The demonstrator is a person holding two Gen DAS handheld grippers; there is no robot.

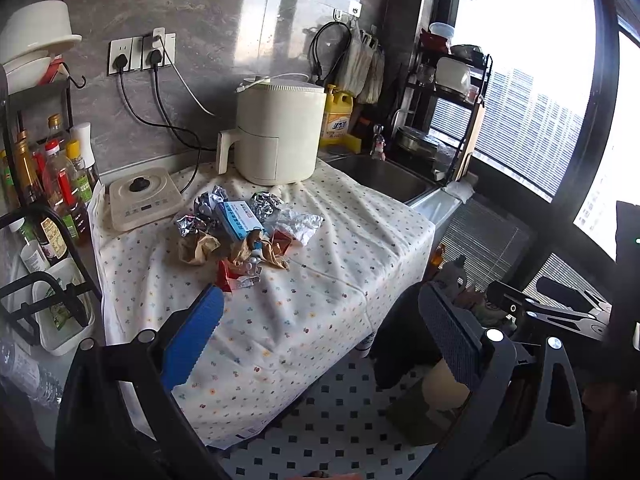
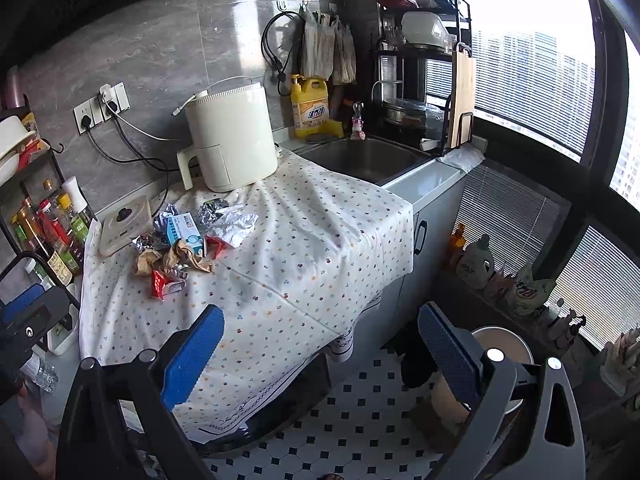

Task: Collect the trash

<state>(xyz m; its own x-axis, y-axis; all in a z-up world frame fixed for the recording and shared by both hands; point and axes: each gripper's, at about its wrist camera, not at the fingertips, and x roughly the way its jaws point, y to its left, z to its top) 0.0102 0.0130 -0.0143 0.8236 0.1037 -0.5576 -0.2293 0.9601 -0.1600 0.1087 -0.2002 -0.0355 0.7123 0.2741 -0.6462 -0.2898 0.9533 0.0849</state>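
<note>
Blue-padded, our left gripper (image 1: 324, 336) hangs wide open and holds nothing; our right gripper (image 2: 320, 344) likewise gapes empty. Well ahead of both and slightly left, the trash pile (image 1: 240, 232) of foil, brown paper, red wrappers and a blue box lies on the dotted tablecloth (image 1: 320, 280).
</note>
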